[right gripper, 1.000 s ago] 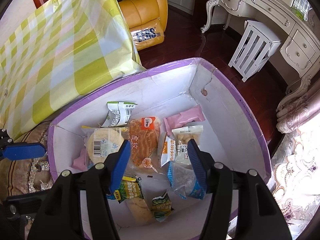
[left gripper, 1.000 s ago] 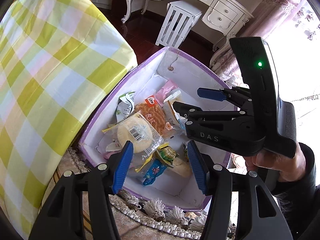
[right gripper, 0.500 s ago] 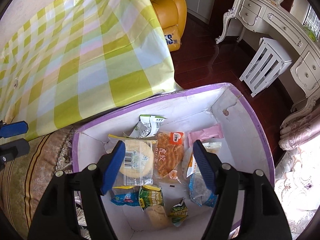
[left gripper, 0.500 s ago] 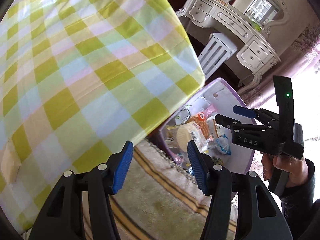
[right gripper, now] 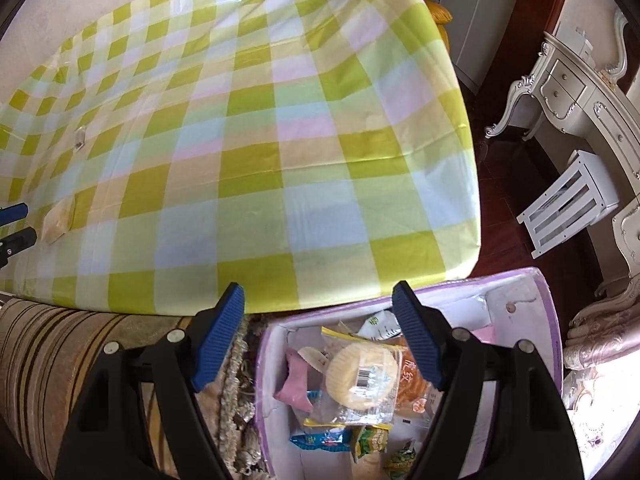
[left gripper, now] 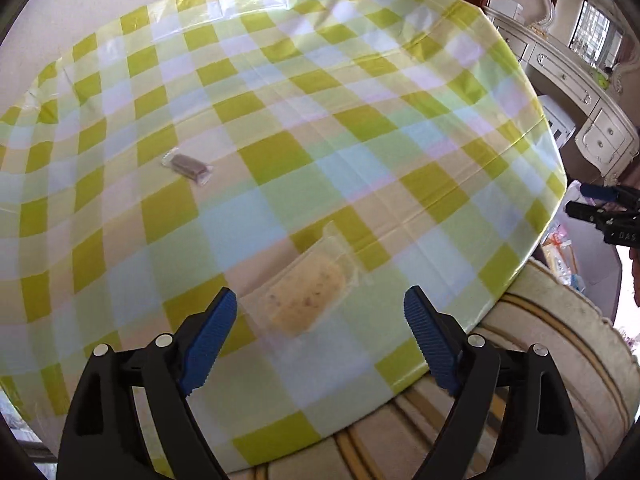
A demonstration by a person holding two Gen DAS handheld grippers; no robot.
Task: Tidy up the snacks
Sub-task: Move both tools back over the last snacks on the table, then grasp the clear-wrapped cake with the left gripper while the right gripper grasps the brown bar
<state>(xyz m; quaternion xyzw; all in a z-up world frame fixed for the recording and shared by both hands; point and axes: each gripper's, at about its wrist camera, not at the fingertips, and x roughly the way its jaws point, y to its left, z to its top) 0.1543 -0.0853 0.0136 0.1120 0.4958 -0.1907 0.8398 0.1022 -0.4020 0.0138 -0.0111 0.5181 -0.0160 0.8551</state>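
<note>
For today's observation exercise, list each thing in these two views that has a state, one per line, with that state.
Left gripper: open, empty, above the table.
Right gripper: open, empty, above the box.
Pale snack packet: sealed, flat on the tablecloth.
Dark snack bar: wrapped, flat on the tablecloth.
Purple box: open, holding snacks.
Round cake packet: sealed, atop the pile.

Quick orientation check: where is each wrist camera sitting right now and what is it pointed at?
Left wrist: over the table's near edge, looking down at a pale snack between the open left claw; right claw at far right.
Right wrist: above the box, facing table and box; open right claw frames it; left claw at left edge.
Shared: table, pale snack, box.
</note>
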